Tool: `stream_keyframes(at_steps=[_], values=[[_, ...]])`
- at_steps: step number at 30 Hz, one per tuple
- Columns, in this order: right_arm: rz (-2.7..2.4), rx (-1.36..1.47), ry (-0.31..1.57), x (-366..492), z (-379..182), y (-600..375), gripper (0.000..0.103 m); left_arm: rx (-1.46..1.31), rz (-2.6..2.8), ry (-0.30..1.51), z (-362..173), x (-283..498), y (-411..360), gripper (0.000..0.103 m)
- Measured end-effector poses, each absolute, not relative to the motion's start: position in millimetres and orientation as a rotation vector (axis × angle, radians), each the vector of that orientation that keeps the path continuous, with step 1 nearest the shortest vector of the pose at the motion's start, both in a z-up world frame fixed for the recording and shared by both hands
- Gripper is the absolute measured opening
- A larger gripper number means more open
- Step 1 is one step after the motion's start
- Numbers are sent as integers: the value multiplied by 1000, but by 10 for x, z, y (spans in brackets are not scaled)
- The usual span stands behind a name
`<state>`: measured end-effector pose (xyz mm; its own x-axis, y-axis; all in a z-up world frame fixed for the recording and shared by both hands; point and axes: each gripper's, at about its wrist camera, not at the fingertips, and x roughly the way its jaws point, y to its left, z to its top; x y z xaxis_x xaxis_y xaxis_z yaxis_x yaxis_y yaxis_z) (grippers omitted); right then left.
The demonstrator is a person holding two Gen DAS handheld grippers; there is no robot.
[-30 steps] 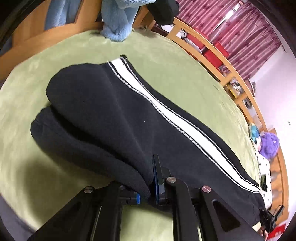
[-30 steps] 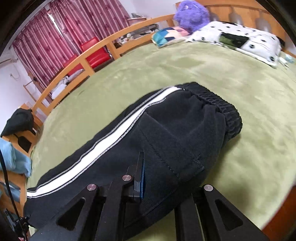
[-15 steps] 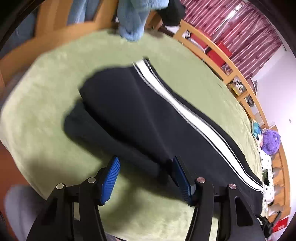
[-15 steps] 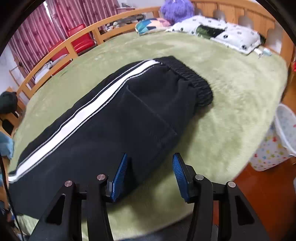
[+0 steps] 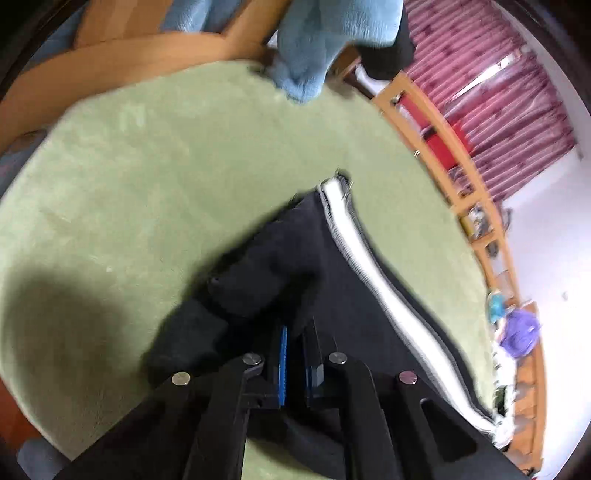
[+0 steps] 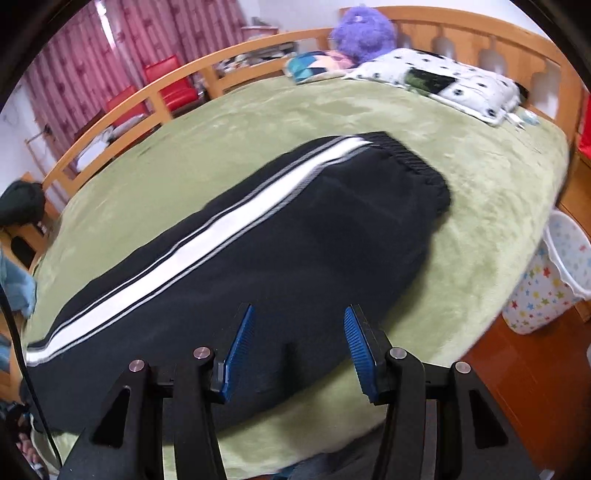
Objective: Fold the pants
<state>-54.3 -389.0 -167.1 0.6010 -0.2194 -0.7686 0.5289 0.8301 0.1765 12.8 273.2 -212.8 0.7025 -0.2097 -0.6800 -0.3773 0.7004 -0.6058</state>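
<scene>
Black pants (image 6: pixel 258 251) with a white side stripe lie folded lengthwise on the green bed cover (image 6: pixel 369 110), with the elastic waistband (image 6: pixel 417 166) at the far right. My right gripper (image 6: pixel 299 332) is open and empty just above the near edge of the pants. My left gripper (image 5: pixel 295 347) is shut on the cuff end of the pants (image 5: pixel 266 280), and the black cloth is bunched and lifted in front of the jaws. The white stripe (image 5: pixel 369 266) runs away to the right.
A wooden bed rail (image 6: pixel 147 99) runs along the far side. A spotted pillow (image 6: pixel 443 77) and a purple plush toy (image 6: pixel 364 31) lie at the head. A blue cloth (image 5: pixel 317 40) hangs over the footboard. A star-patterned bin (image 6: pixel 550 280) stands on the floor at right.
My left gripper, open half a second ago, has shut on the cuff end and lifted it. My right gripper let go of the pants and has drawn back, open.
</scene>
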Motion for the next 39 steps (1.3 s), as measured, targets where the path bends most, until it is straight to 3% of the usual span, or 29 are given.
stream_keyframes(at_steps=[5, 6, 7, 8, 19, 21, 23, 29, 31, 34, 39], values=[[-401, 339, 804, -373, -1579, -3606, 50, -742, 68, 781, -1910, -128, 2694, 10], [-387, 338, 807, -344, -1587, -3573, 50, -717, 81, 809, -1979, -127, 2672, 15], [-370, 340, 817, -300, -1614, -3535, 50, -703, 105, 843, -2031, -116, 2681, 30], [-362, 341, 824, -274, -1633, -3512, 50, -702, 130, 874, -2094, -118, 2706, 33], [-338, 378, 866, -275, -1829, -3366, 50, -778, 215, 930, -2410, -196, 2757, 35], [-343, 389, 872, -287, -1843, -3355, 50, -786, 241, 947, -2410, -217, 2752, 38], [-351, 381, 874, -313, -1843, -3342, 50, -789, 249, 958, -2427, -270, 2757, 48], [-371, 405, 893, -284, -1914, -3345, 50, -860, 229, 932, -2550, -192, 2844, 51], [-369, 410, 896, -249, -1932, -3329, 50, -881, 253, 916, -2592, -113, 2847, 49], [-360, 397, 899, -205, -1933, -3279, 50, -834, 259, 875, -2512, -64, 2864, 17], [-350, 376, 885, -209, -1888, -3244, 50, -845, 165, 753, -2193, -208, 3024, 14]])
